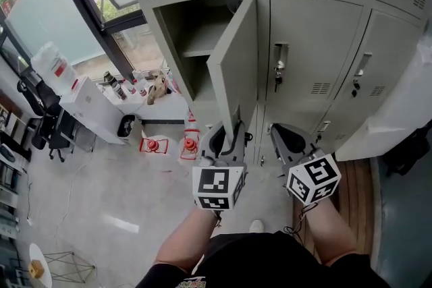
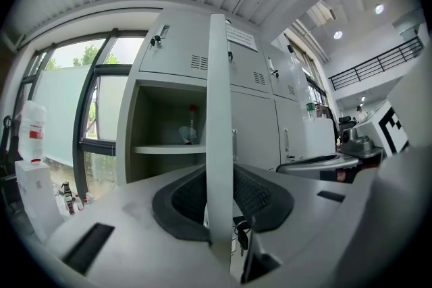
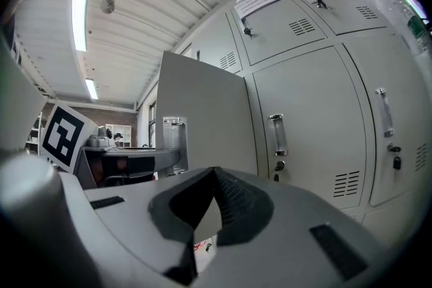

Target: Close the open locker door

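Left gripper (image 1: 228, 139) was on the door (image 1: 233, 57), and it was a proper bite: in the left gripper view the door's free edge (image 2: 219, 111) ran straight up between the pads (image 2: 256, 195), both sides pressed against the metal. Clenched on the door, no question.

Right gripper (image 1: 287, 138) hung just beside it, low in front of the next locker door (image 1: 310, 44). Its jaws were together at the tips with nothing in them (image 3: 213, 175), just idling.

The door itself stood wide, swung out from the right edge of its compartment (image 1: 192, 34) and pointed almost straight at the person. Inside, a shelf (image 2: 169, 150) carried a bottle (image 2: 193, 125), both set well back from the opening, so I judged nothing would foul the swing.

So the grasp looked made and the closing swing not yet begun. The next move, as I read it, called for pushing that free edge leftward and in, following the hinge's arc instead of a straight shove. The jaws would need to let go before the edge reached the frame, or the pads would be caught in the gap. A flat push could then seat it flush.
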Demonstrator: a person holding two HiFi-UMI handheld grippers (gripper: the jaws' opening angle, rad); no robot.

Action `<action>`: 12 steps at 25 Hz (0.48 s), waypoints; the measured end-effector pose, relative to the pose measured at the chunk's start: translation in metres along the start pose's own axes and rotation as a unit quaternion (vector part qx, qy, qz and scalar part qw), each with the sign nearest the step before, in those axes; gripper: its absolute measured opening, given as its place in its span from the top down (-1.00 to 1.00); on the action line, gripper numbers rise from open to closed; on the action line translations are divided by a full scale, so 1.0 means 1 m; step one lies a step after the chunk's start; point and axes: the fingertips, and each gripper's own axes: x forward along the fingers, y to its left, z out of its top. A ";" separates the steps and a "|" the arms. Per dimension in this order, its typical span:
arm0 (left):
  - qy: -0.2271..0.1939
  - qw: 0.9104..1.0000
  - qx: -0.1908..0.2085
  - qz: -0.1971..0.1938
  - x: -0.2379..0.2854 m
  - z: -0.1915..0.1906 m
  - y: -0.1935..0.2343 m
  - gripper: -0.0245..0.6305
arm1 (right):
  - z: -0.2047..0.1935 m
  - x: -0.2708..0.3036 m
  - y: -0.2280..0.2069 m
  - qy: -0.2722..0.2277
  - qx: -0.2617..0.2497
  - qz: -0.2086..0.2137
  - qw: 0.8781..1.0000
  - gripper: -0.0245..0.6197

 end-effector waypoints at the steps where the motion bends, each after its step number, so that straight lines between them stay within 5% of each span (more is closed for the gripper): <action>1: 0.001 1.000 0.000 0.005 0.000 0.000 0.003 0.64 | 0.001 0.003 0.002 0.000 -0.002 0.005 1.000 0.76; 12: 0.005 0.999 0.001 0.050 -0.003 -0.001 0.032 0.59 | 0.005 0.023 0.016 0.003 -0.006 0.045 0.999 0.76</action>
